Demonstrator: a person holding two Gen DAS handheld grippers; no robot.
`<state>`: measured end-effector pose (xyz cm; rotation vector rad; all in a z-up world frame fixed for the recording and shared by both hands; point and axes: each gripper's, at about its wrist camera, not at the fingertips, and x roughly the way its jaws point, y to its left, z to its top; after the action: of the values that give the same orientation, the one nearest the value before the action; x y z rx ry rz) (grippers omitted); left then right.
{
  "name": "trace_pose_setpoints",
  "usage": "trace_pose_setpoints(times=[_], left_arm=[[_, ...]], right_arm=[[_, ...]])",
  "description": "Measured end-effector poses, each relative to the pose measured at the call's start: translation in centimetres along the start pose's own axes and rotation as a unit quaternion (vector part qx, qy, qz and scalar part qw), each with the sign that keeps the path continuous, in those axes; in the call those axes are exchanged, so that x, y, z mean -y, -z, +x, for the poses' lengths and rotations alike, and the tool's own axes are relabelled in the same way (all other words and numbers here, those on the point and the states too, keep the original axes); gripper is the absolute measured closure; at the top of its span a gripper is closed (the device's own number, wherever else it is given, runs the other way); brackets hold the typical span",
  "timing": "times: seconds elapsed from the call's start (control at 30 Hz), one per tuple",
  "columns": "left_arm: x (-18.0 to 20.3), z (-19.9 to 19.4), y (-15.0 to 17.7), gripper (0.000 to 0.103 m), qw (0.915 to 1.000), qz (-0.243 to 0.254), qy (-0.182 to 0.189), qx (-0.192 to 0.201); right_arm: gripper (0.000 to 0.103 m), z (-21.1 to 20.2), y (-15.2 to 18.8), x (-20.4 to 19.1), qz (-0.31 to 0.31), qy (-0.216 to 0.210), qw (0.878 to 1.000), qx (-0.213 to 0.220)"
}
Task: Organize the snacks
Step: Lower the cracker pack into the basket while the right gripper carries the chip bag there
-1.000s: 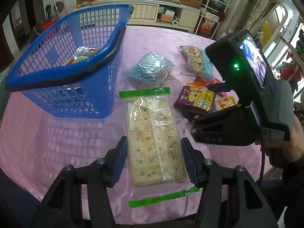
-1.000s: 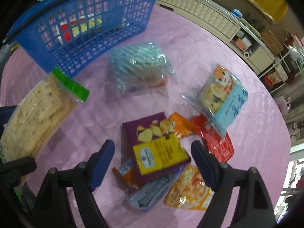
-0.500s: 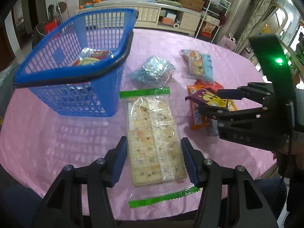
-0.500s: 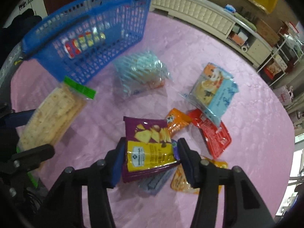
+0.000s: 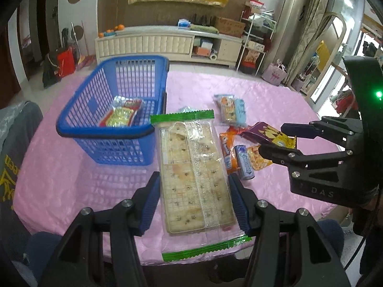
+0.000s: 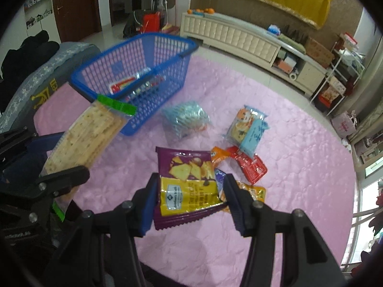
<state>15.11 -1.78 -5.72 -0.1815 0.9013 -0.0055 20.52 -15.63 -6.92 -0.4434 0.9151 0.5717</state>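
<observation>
**Two packs in hand, basket next**

My left gripper (image 5: 194, 201) is clamped on the long cracker pack (image 5: 191, 169), held lengthwise out over the pink table (image 5: 71, 167). My right gripper (image 6: 189, 198) pinches the purple chip bag (image 6: 186, 181), lifted clear of the small pile of snacks (image 6: 246, 165) below it. The blue basket (image 5: 105, 129) stands to the left with one packet (image 5: 122, 114) already inside.

I judge the step in hand is carrying both packs to the basket. The cracker pack is long and stiff, so I should bring it over the near rim, line it up with the basket's length, and lower it flat before letting go. The chip bag can follow on top; it is soft, so a gentle drop will do.
</observation>
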Motion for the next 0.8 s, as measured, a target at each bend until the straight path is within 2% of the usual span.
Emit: trace_pose_setpoints(times=[0.33, 0.6, 0.8], left_arm=[[-1.6, -3.6, -1.3, 0.049, 0.9993, 0.013, 0.006, 0.034], [-5.2, -5.3, -4.3, 0.049, 0.9986, 0.015, 0.003, 0.050], [-8.0, -5.2, -6.9, 0.049, 0.9982, 0.022, -0.014, 0.054]], right_arm=[[0.045, -3.1, -2.1, -0.8, 0.014, 0.001, 0.999, 0.041], [0.045, -3.4, -6.1, -2.9, 0.009, -0.006, 0.998, 0.066], [0.045, -2.6, -9.4, -4.4, -0.002, -0.008, 0.997, 0.071]])
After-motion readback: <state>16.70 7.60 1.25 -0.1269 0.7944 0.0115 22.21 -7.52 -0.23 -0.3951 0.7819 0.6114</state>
